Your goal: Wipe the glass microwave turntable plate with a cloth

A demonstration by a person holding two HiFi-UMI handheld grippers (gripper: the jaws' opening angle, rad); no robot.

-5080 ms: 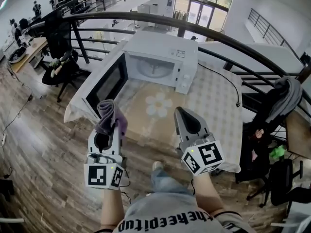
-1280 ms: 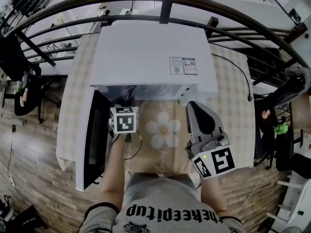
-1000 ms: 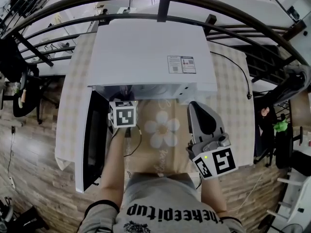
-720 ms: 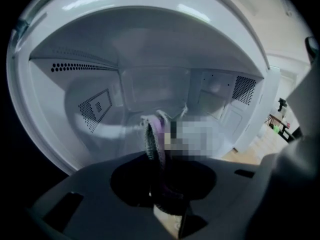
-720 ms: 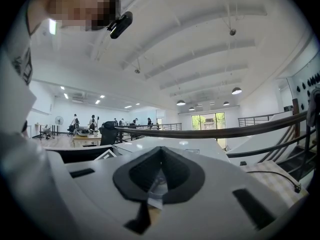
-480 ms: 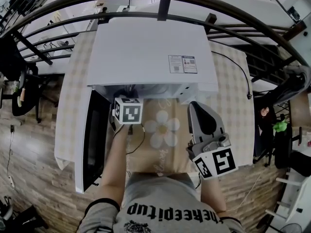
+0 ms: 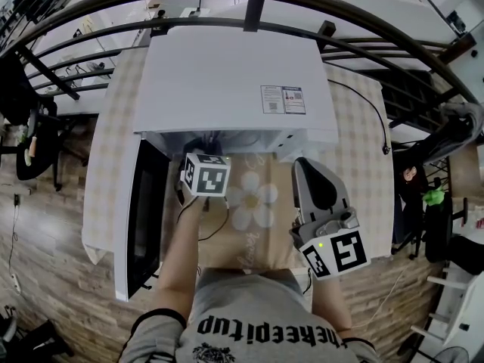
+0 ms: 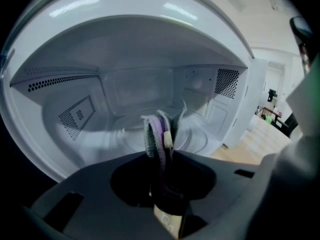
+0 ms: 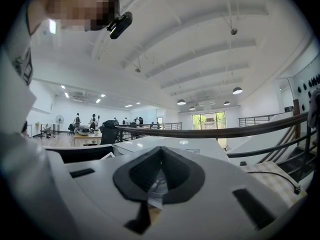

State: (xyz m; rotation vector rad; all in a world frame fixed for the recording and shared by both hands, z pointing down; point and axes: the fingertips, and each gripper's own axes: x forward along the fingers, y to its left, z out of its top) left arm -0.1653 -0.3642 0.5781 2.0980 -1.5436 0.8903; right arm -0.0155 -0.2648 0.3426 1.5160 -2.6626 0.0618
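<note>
In the left gripper view, my left gripper is shut on a folded grey and purple cloth that sticks up between its jaws. It reaches into the white microwave, just above the glass turntable plate on the cavity floor. I cannot tell whether the cloth touches the plate. The head view shows only this gripper's marker cube at the oven mouth. My right gripper hangs over the table in front of the oven, shut and holding nothing.
The microwave door stands open to the left. A checked tablecloth with a flower print covers the table. A black cable runs at the right of the oven. A dark railing curves behind the table.
Five seconds ago I stood back from the table. Over the last second the left gripper has shifted a little right and deeper into the oven with the cloth. The right gripper has barely moved.
</note>
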